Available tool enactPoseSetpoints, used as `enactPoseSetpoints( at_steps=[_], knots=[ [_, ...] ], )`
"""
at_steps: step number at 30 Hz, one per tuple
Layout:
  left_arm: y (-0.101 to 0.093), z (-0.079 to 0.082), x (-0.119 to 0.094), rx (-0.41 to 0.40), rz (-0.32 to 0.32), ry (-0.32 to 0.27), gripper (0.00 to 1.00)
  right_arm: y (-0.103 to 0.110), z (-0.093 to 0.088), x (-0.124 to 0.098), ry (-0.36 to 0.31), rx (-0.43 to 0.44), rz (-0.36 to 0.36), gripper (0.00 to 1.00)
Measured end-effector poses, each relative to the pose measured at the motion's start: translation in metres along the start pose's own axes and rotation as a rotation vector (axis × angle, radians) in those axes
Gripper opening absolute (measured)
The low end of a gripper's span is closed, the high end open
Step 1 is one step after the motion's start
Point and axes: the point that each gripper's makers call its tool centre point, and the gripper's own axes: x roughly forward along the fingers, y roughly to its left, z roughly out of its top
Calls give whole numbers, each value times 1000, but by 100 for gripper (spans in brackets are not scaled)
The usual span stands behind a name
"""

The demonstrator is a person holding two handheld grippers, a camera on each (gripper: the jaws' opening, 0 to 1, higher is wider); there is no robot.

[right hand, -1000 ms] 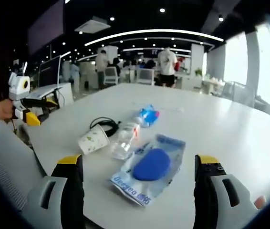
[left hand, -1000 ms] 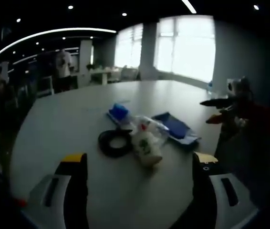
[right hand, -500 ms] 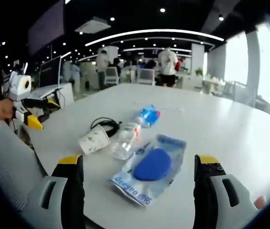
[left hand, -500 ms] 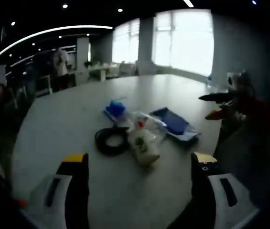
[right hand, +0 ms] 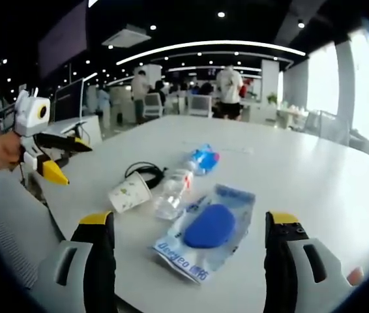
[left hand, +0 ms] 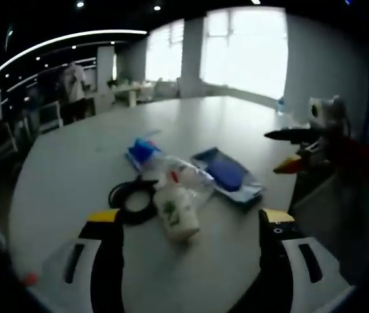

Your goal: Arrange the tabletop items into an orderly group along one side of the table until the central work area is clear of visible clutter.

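left hand-held gripper (right hand: 64,158) raised slightly, jaws apart, apparently empty.

In my right gripper view, the items sat clustered on the desk (right hand: 315,176) ahead of my jaws. The flat pouch (right hand: 205,229) lay nearest, at 12 o'clock. The plastic bottle (right hand: 171,192) lay on its side just beside it at 11 o'clock, with the paper cup (right hand: 128,191) tipped over at 10 o'clock, close to the bottle. The coiled cable (right hand: 145,171) lay behind the cup. The small packet (right hand: 204,158) lay farthest, behind the bottle's far end. The left hand-held gripper (right hand: 64,160) hung at 9 o'clock, off the desk's edge.
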Motion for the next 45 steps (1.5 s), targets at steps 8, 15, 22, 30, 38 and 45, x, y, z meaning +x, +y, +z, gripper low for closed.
enactPoseSetpoints(
  at_steps=[8,15,22,30,38,45],
  knots=[
    [-2,1,14,-4,-17,14,82,2,0,0,-1,-1,8,95],
    [-1,2,29,-15,-25,22,81,2,-1,0,2,-2,10,96],
    [-2,-3,42,-17,-39,53,79,3,-2,1,7,1,13,96],
    [4,-9,52,-32,-35,97,76,3,-2,1,7,3,14,95],
    [6,-18,67,-47,-42,161,71,4,-3,2,9,2,16,95],
    [11,-25,75,-79,-31,211,65,3,-2,1,8,4,16,95]
  ],
)
